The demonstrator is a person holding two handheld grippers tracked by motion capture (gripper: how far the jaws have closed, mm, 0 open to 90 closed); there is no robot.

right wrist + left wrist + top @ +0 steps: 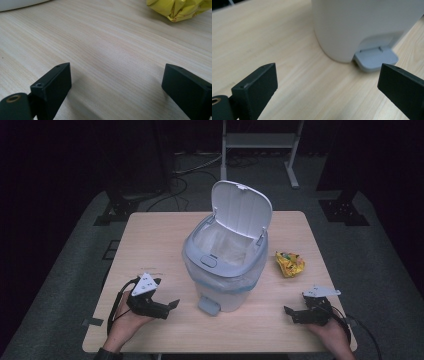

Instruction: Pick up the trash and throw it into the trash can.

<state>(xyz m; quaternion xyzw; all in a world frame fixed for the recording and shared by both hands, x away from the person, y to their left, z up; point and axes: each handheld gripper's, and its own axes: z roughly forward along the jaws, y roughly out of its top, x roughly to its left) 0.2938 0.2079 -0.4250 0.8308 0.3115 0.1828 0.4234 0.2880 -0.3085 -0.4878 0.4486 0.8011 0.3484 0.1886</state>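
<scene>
Bin lid [241, 208] is already up, liner bag inside the bin [226, 265] shows, so the step in hand reads as picking up the crumpled yellow wrapper [290, 263] and dropping it in. The wrapper sits on the table [150, 235] just right of the bin, not touching it, on the far side of your right gripper [305, 314].

Your right gripper rests low at the near right edge, jaws spread wide, nothing between them. In the right gripper view the wrapper [178, 8] is up at the far right corner, off the jaw line. So turn the wrist toward it first and get it centred between the jaws before you go in.

Come in low and level and close on the fattest part of the crumple. It looks light and springy, so a pinch at a loose flap will likely slip or just unfold it. Squeeze fully, then lift straight up.

Carry it over the rim at the open front half, clear of the raised lid. Release only when it is above the liner, not on the rim.

Your left gripper [165, 307] sits near left, jaws also wide apart and empty, aimed at the bin's base and the foot pedal [375, 58]. Keep it off the pedal and the bin wall; a bump there could shift the bin or upset the lid.
</scene>
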